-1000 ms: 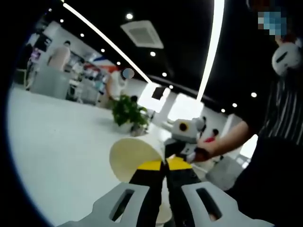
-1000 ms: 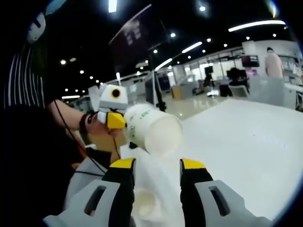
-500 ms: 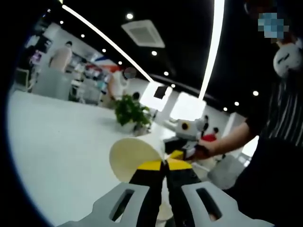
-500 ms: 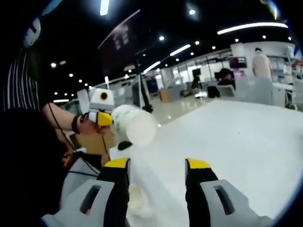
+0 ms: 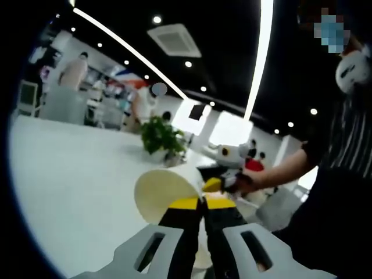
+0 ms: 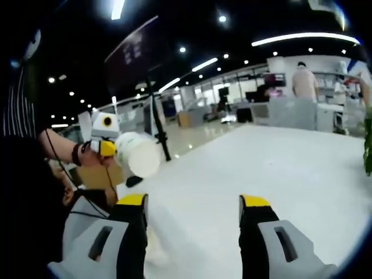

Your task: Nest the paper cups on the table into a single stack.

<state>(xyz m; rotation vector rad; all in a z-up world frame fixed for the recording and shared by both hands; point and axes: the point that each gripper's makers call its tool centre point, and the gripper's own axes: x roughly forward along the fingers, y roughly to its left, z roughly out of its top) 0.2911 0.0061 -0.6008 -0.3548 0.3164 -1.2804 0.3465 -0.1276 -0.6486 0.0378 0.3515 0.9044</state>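
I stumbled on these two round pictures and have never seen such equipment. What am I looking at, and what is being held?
A person holds a two-jaw tool in each hand, with a fisheye camera on each looking along its jaws. In the left gripper view, the left gripper has its yellow-tipped jaws shut on the rim of a white paper cup, lifted above the white table. In the right gripper view, the right gripper stands open and empty, and the same cup shows to its left. A green potted plant stands on the table.
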